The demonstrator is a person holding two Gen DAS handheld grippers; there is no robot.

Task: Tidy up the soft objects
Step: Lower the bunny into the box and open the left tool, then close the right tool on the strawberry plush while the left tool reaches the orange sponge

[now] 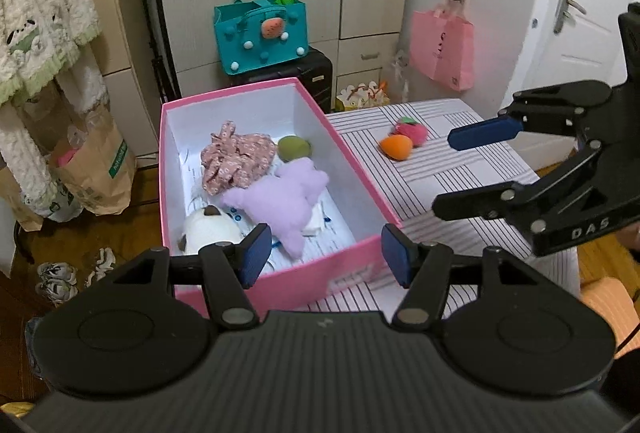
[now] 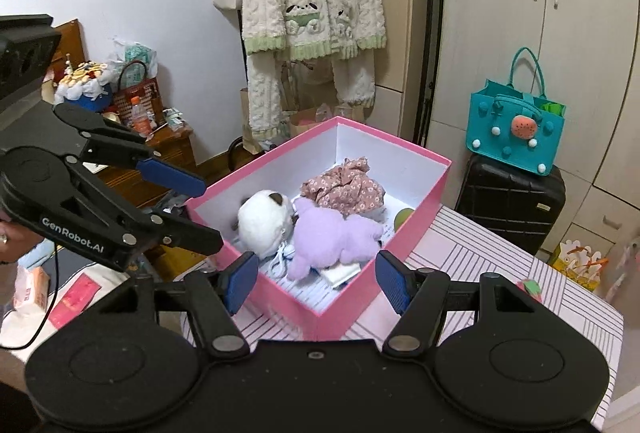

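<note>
A pink box [image 1: 356,175] [image 2: 428,193] stands on the striped table. In it lie a purple plush [image 1: 280,199] [image 2: 332,237], a white plush with brown ears [image 1: 208,227] [image 2: 266,219], a floral cloth [image 1: 236,157] [image 2: 344,187] and a green ball [image 1: 294,147] [image 2: 402,217]. An orange plush fruit [image 1: 396,146] and a red strawberry plush [image 1: 412,131] [image 2: 530,287] lie on the table right of the box. My left gripper [image 1: 324,253] [image 2: 192,207] is open and empty above the box's near wall. My right gripper [image 2: 316,279] [image 1: 452,173] is open and empty, right of the fruits.
The striped table [image 1: 460,177] [image 2: 492,253] ends near a door at the right. A teal bag [image 1: 260,29] [image 2: 516,129] sits on a black suitcase [image 1: 316,73] [image 2: 512,205] behind the box. A pink bag [image 1: 442,49] hangs on the cabinet. Fluffy robes [image 2: 312,13] hang at the left.
</note>
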